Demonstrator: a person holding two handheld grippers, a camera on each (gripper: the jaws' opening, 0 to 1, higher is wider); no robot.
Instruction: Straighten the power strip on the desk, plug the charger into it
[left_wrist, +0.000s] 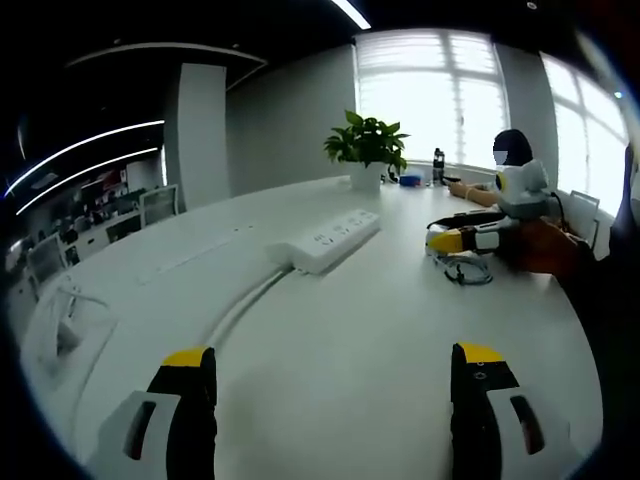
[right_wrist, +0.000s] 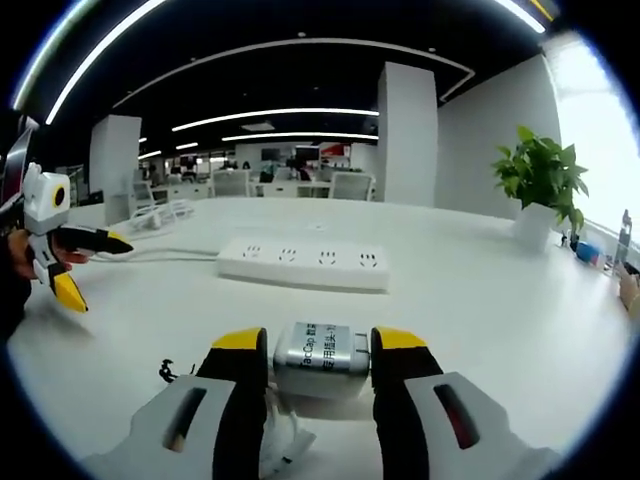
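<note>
A white power strip (left_wrist: 325, 240) lies on the white desk (left_wrist: 350, 340), its cord (left_wrist: 240, 310) curving toward me. My left gripper (left_wrist: 334, 360) hovers open above the bare desk, short of the strip. In the right gripper view the strip (right_wrist: 305, 263) lies crosswise ahead with its sockets facing up. My right gripper (right_wrist: 320, 345) is shut on a silver-white charger (right_wrist: 322, 355), held low over the desk in front of the strip. The left gripper (right_wrist: 75, 260) shows at the left, jaws apart. The right gripper (left_wrist: 465, 238) appears to the right of the strip, above a dark cable loop (left_wrist: 465, 272).
A potted plant (left_wrist: 367, 150) stands behind the strip near the window, with a bottle (left_wrist: 438, 165) beside it. A person (left_wrist: 512, 150) sits at the far end of the desk. Office chairs (right_wrist: 345, 185) stand beyond the desk. White cable (right_wrist: 285, 440) lies under my right jaws.
</note>
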